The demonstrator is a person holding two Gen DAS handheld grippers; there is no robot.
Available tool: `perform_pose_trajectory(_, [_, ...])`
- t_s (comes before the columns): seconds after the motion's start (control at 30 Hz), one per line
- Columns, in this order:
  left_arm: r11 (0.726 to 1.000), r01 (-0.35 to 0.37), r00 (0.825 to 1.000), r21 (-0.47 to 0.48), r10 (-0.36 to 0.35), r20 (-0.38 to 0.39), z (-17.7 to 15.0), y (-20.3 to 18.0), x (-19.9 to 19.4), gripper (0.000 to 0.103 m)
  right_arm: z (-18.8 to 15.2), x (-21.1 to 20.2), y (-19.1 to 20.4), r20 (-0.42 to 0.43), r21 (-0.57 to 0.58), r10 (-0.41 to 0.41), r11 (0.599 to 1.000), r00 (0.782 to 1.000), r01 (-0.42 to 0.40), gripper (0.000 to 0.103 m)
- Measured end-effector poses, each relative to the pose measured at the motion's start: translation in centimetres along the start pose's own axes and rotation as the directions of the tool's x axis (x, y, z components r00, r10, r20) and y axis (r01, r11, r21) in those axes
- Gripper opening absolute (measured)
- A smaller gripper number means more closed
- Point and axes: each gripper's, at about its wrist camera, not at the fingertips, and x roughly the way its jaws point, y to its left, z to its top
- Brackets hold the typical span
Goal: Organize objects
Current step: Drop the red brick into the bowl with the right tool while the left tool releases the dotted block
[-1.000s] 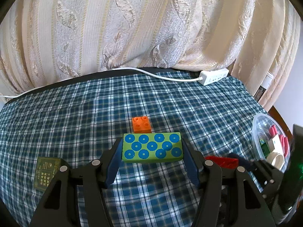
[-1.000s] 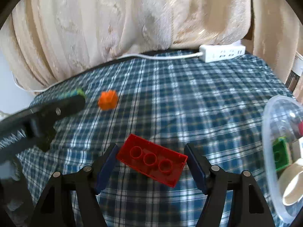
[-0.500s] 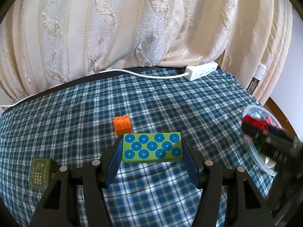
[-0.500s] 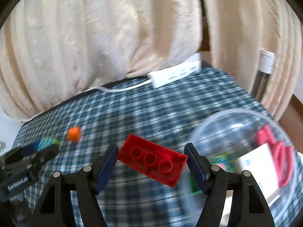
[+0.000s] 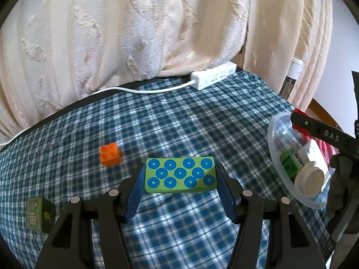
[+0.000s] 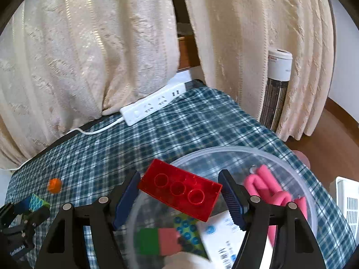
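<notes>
My left gripper is shut on a green block with blue dots, held above the checked cloth. An orange brick lies on the cloth ahead and to its left; a dark green box sits at the near left. My right gripper is shut on a red brick, tilted, over the rim of the clear plastic bowl. The bowl holds pink loops, a green piece, a pink piece and a white card. In the left wrist view the right gripper's finger reaches over the bowl.
A white power strip with its cable lies at the cloth's far edge under cream curtains. A tall white-topped cylinder stands beyond the table's right corner. A white slotted object is at the far right, off the table.
The right gripper carried the red brick rightward from the open cloth to over the bowl. The left gripper with the green block shifted right too; the orange brick now lies further left.
</notes>
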Motion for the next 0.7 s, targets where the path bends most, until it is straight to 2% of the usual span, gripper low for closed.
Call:
perform_pose_trajectory(0.33, [0.998,0.013,1.000,0.067,-0.011,-0.018,0.7,-3.8,1.2,0.061,0.5,0.4,-3.4,0.008,0.087,0.017,0.996,1.000,-0.018,0.078])
perform_pose_trajectory(0.7, [0.990,0.045,0.999,0.137,-0.042,-0.023,1.7,-8.2,2.5,0.061,0.1,-2.1,-6.0,0.086,0.136,0.016,0.990,0.996,-0.027,0.079])
